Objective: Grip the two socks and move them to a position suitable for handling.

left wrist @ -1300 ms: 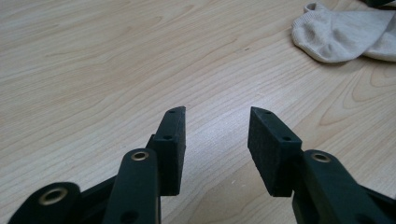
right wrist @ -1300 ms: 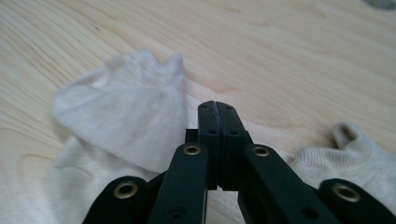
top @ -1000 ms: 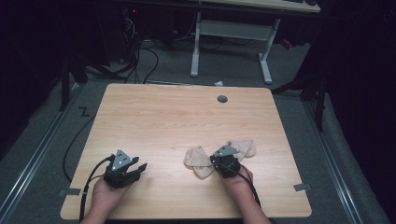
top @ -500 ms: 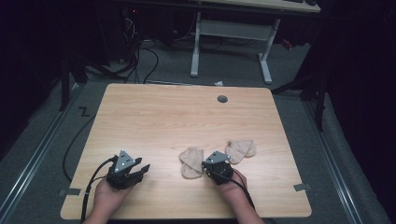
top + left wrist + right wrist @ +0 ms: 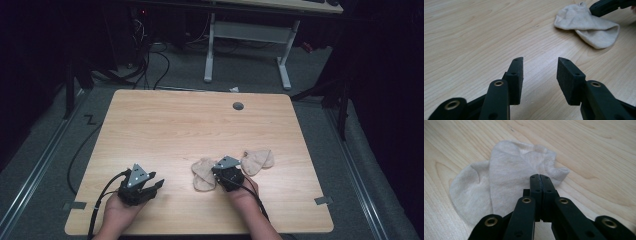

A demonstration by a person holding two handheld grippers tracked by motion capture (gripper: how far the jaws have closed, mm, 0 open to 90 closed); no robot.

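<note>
Two beige socks lie on the wooden table [image 5: 200,120]. The nearer sock [image 5: 202,174] [image 5: 506,170] [image 5: 589,27] is crumpled and partly folded over itself. My right gripper [image 5: 216,175] [image 5: 540,176] sits at its right edge with both jaws pressed together, and the cloth puckers at their tips as if pinched. The other sock [image 5: 257,161] lies flat just to the right of that hand. My left gripper [image 5: 156,184] [image 5: 539,67] rests near the table's front left, open, with bare wood between its jaws.
A round cable hole [image 5: 238,106] is near the table's far edge. Cables trail from both grippers off the front edge. A white desk frame [image 5: 245,50] stands on the floor beyond the table.
My right gripper has shifted left and slightly toward the front edge, and the nearer sock has slid a little left with it. The left gripper has stayed in place.
</note>
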